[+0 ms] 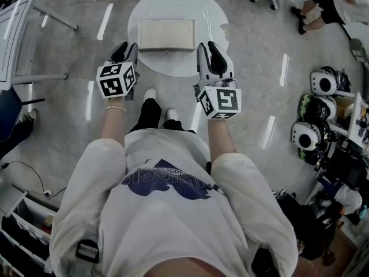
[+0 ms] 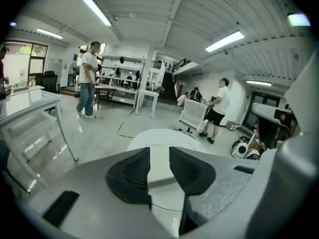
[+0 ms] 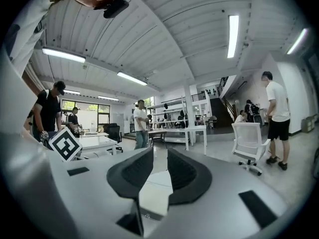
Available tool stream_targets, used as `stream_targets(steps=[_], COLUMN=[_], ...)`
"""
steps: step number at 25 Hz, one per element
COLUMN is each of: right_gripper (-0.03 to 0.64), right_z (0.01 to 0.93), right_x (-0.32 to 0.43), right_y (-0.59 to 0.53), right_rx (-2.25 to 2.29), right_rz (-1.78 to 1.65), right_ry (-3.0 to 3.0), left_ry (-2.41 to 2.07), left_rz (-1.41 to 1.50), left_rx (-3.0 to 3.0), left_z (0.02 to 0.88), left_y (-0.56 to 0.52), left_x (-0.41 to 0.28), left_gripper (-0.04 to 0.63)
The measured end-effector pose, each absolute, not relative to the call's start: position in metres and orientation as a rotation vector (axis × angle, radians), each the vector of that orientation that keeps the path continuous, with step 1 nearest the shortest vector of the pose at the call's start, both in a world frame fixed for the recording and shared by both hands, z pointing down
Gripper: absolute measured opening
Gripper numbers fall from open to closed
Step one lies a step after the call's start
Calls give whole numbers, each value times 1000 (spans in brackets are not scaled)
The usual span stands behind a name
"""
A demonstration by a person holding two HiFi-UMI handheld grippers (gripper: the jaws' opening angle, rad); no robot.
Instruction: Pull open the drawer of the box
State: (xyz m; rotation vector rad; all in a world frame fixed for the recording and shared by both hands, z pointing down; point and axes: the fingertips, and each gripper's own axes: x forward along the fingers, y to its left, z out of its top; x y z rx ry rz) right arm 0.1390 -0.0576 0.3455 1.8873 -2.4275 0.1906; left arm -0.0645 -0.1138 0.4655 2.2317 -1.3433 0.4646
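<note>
- The box (image 1: 166,34) sat on the round white tabletop (image 1: 213,13), towards the middle, with its long side facing the person.
- From above, the box looked shut. Nothing stuck out from its near side, and I could make out no drawer front or handle.
- The left gripper (image 1: 124,51) hung over the near left edge of the tabletop, just beside the box's left corner and not touching it.
- Its fingers (image 2: 130,173) stood apart with nothing between them, only tabletop showing through the gap.
- The right gripper (image 1: 209,53) hovered by the box's near right corner, also clear of it.
- Its fingers (image 3: 185,176) were parted too, a little less widely, and held nothing.
- As I judged it, the pull had not yet begun. Neither gripper had a hold on the box, and the drawer was in.
- What was left was nearly all of the job: find the drawer's front, take hold of it, probably steady the box with the other gripper, and draw it out.
</note>
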Motion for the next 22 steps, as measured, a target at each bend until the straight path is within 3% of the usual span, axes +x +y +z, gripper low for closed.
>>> stream_targets(steps=[22], right_gripper=[84], right_z=[410], right_x=[125], right_y=[-111], right_rx=[1881], right_rz=[340], right_ry=[-2292], left_ry=[-1063], left_rz=[769], left_rx=[1952], left_z=[607], left_y=[-162], left_x=[-51], left_gripper=[117])
